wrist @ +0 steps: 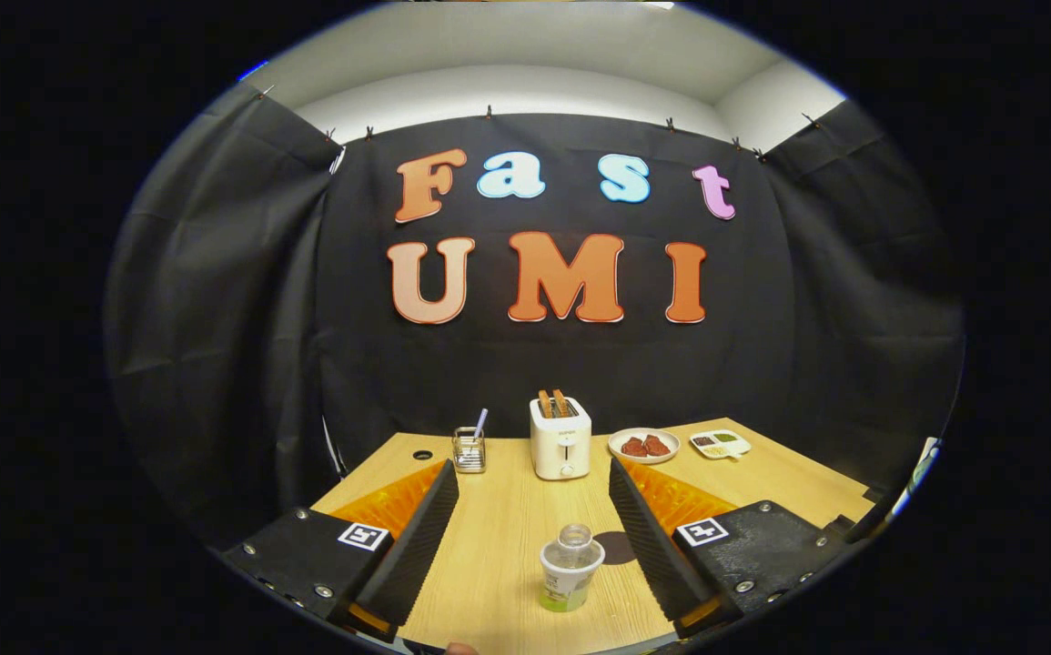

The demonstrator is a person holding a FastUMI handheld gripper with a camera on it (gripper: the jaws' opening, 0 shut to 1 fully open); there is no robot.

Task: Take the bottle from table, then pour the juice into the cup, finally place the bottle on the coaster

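Between the spread fingers of the gripper [534,509], the bottle [570,566] stood upright on the table [507,518], untouched, a dark coaster [618,547] just beside it. Both fingers stood wide apart, holding nothing. Closing off-centre could tip the bottle (its cap appeared to be off) and spill juice. No cup was discernible.

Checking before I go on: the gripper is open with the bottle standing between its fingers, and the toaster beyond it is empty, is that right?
Not quite. In the gripper view the gripper is open and the bottle stands between its fingers, but the toaster beyond it is not empty: two slices of toast stick up from its slots.
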